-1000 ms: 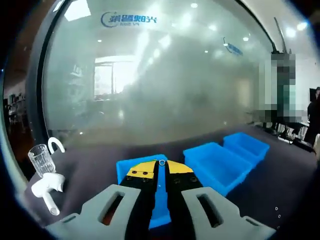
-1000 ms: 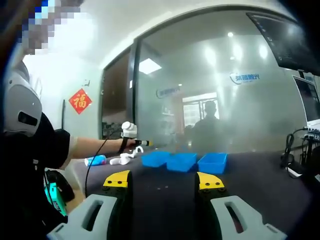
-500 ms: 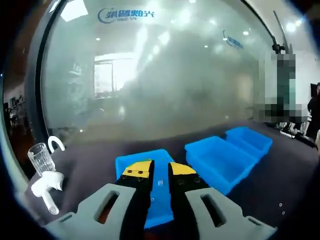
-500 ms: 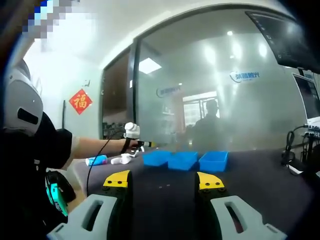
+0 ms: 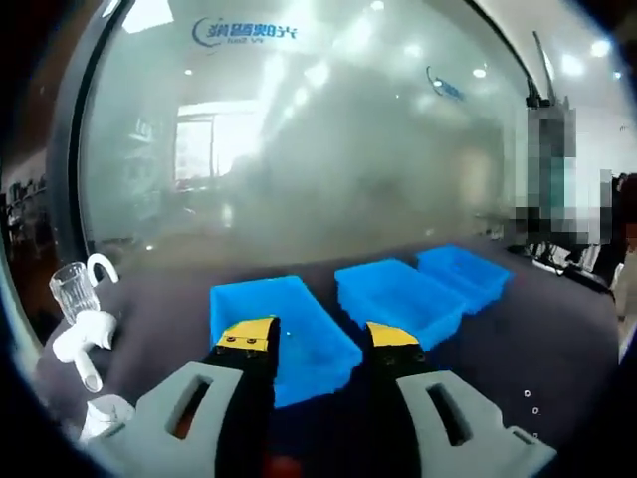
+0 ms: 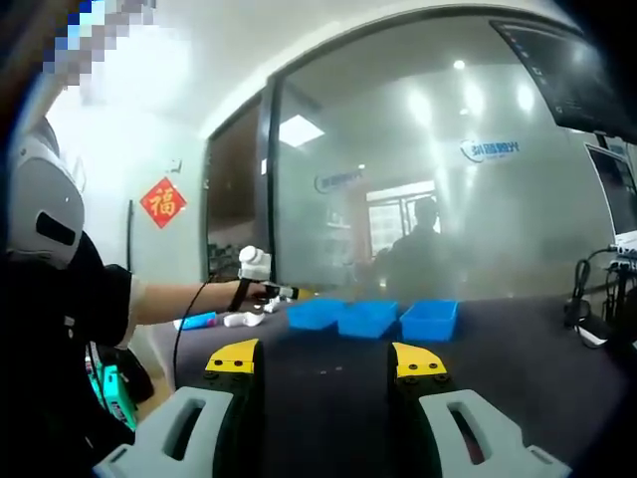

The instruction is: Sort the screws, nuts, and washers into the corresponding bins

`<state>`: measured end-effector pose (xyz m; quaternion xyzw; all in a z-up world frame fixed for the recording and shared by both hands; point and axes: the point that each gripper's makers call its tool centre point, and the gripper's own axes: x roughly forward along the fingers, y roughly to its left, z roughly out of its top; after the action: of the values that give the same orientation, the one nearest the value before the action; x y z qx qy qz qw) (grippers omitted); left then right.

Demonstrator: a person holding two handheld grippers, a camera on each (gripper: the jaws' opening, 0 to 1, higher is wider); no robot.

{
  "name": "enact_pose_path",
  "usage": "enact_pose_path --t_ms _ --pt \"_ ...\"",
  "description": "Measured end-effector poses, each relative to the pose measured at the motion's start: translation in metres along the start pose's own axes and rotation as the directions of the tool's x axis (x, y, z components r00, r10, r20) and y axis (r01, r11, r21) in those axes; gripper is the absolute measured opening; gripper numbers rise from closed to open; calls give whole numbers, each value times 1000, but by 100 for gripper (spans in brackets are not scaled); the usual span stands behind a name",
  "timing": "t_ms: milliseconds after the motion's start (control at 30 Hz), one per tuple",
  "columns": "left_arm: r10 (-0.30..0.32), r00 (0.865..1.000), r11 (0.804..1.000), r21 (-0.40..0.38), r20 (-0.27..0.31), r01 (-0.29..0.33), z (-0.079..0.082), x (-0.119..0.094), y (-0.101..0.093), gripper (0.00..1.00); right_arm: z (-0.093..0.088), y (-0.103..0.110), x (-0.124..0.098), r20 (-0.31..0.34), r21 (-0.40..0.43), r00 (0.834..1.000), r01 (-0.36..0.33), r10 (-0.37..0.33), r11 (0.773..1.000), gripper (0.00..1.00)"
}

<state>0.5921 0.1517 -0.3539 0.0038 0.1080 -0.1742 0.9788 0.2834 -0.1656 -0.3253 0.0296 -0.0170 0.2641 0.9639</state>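
Three blue bins stand in a row on the dark table: the nearest bin (image 5: 284, 339), the middle bin (image 5: 398, 297) and the far bin (image 5: 463, 272). My left gripper (image 5: 320, 339) is open just over the nearest bin's front wall, with nothing between its jaws. In the right gripper view the same bins (image 6: 366, 319) sit far off. The left gripper (image 6: 279, 292) hovers at their left end in a person's hand. My right gripper (image 6: 325, 360) is open and empty above the near table. Tiny metal parts (image 5: 530, 401) lie on the table to the right; a few specks (image 6: 323, 371) lie ahead.
A clear glass (image 5: 72, 292) and white plastic pieces (image 5: 80, 344) sit at the table's left end. A frosted glass wall (image 5: 328, 149) stands behind the table. Cables (image 6: 587, 319) lie at the right, under a monitor (image 6: 577, 70). A person's dark sleeve (image 6: 60, 329) is at the left.
My left gripper's jaws have gone from shut on a small ring over the nearest bin to wide open, and the ring is no longer between them. The right gripper has barely moved.
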Motion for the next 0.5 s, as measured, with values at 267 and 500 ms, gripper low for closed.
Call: enact_pose_path --t_ms 267,500 --pt "-98 995 995 -16 21 98 -14 -72 -45 38 -1 0 1 -1 -1 1000 -11 11 1000 45" --pt "-180 983 984 16 43 180 -34 -150 -98 40 -6 3 5 -16 0 1000 -24 24 1000 45"
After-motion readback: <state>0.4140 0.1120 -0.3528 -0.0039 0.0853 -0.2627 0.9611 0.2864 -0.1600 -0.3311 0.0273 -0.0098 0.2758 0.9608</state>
